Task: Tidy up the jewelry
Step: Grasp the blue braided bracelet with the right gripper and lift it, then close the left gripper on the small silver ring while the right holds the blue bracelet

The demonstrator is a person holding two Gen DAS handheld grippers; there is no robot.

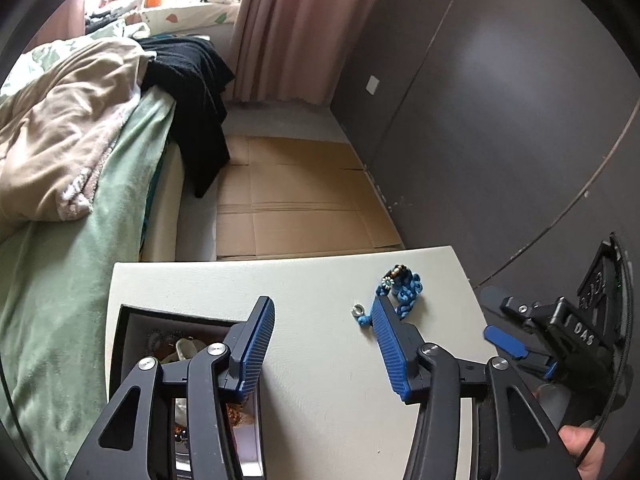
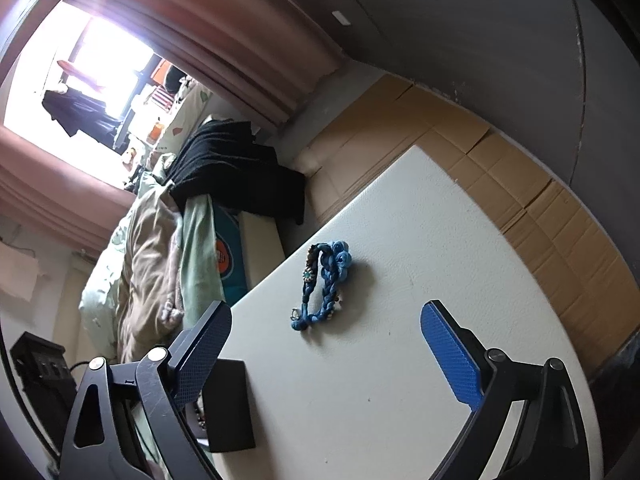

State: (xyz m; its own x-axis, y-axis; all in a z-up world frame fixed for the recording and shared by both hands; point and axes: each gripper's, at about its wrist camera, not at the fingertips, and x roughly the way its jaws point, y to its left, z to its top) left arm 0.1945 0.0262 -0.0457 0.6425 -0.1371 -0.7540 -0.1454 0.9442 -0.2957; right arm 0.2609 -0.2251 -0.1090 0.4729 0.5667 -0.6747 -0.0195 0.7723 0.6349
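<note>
The blue braided bracelet (image 2: pixel 325 285) lies on the white table (image 2: pixel 400 360), near its far edge. Left gripper (image 1: pixel 324 344) — jaws apart, above the black jewelry box (image 1: pixel 128 320). Right gripper (image 2: pixel 326 360) — jaws apart, nothing held. Flattened cardboard (image 1: pixel 296 200) covers the floor beyond; a bed (image 1: pixel 60 200) stands at left.

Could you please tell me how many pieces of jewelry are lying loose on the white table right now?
1: a blue braided bracelet lies on the white table, ahead of both open grippers. More jewelry sits inside the black box at the table's left edge, mostly hidden.
</note>
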